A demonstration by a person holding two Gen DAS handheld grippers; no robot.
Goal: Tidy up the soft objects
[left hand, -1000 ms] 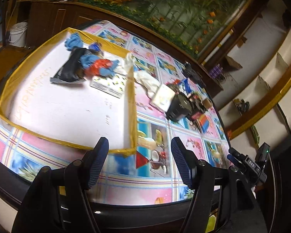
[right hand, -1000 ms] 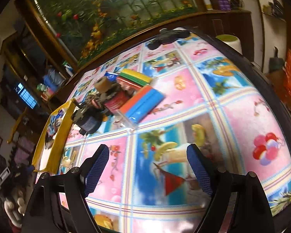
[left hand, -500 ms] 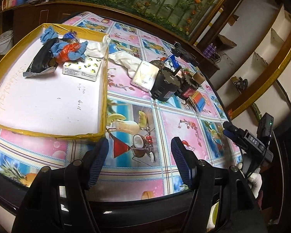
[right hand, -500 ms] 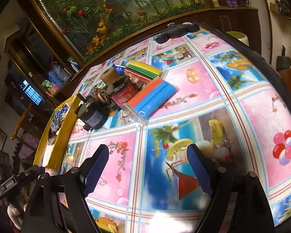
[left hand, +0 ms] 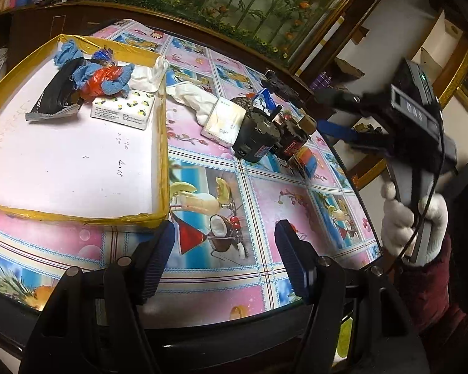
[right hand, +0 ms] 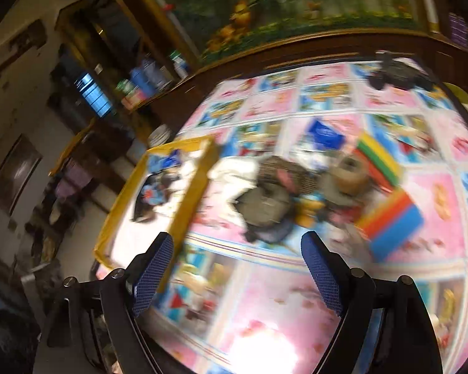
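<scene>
The white cloth [left hand: 192,96] draped over the tray [left hand: 163,143] wall is judged limp and light — best pinched at a bunched fold. Both the left gripper [left hand: 224,265] and the right gripper [right hand: 237,277] are held open and empty — though the right view is blurred.

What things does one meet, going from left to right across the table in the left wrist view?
Black wrapper → blue and red cloth bundle → tissue pack with lemon print → white cloth → white tissue pack → black device → right gripper, held by a gloved hand.
</scene>
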